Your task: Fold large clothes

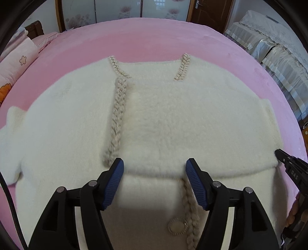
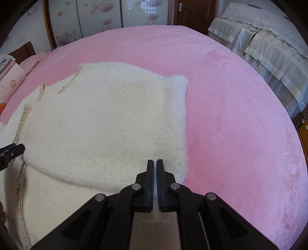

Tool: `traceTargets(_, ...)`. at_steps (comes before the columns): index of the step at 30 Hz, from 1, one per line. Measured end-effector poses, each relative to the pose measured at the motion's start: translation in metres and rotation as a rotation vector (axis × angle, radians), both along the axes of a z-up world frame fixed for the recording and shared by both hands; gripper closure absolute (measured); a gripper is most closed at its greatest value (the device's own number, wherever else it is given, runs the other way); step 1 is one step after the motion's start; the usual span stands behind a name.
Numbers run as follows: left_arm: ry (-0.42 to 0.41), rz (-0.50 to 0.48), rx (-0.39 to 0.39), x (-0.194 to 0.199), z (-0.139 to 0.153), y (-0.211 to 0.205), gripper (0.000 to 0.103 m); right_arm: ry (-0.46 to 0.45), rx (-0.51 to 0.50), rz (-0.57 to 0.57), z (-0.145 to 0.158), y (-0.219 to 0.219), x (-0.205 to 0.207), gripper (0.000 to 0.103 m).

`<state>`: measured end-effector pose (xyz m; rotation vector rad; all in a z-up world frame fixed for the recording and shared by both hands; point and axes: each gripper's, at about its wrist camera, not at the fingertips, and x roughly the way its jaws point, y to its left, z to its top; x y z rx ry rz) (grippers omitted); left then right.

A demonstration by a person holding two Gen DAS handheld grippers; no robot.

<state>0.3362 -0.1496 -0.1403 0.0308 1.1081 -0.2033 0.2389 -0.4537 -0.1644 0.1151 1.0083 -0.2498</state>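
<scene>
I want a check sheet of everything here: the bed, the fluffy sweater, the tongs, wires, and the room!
Surface: pink plush bed cover, bare to the right of the garment.
Job's things: fluffy white cardigan spread flat, with braided beige trim and an oval brooch; a folded layer lies over the near part.
Clutter: pink floral pillows at the far left.
Grippers: left tongs open wide above the folded edge; right tongs shut at the cardigan's right edge, whether pinching fabric cannot be told.
Cables: a dark cord at the left rim.
Surroundings: flowered sliding doors, brown door, lace-covered furniture.
</scene>
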Motion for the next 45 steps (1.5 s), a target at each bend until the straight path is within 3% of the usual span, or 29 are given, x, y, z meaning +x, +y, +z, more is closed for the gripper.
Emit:
traceTargets(5, 0.046, -0.038, 0.003, -0.018, 0.005, -0.001, 0.037, 0.04, -0.025, -0.035, 0.003, 0.008, 0.0, 0.097)
traceTargets(7, 0.032, -0.067, 0.006, -0.027, 0.016, -0.001, 0.037, 0.056, -0.028, -0.04, 0.01, 0.013, -0.002, 0.096)
traceTargets(13, -0.02, -0.124, 0.003, -0.059, 0.055, 0.014, 0.037, 0.032, -0.021, -0.009, 0.044, 0.039, -0.026, 0.08)
traceTargets(23, -0.088, -0.133, -0.012, -0.11, 0.111, 0.079, 0.037, 0.015, -0.023, 0.066, 0.081, 0.101, -0.071, 0.079)
traceTargets(32, -0.113, -0.039, -0.02, -0.13, 0.139, 0.159, 0.037, 0.003, -0.03, 0.171, 0.101, 0.184, -0.089, 0.079)
traceTargets(36, -0.129, 0.017, -0.022, -0.131, 0.145, 0.202, 0.036, -0.004, 0.032, 0.214, 0.112, 0.219, -0.085, 0.079)
traceTargets(45, -0.092, 0.186, -0.077, -0.109, 0.124, 0.3, 0.036, -0.034, 0.037, 0.311, 0.125, 0.297, -0.064, 0.079)
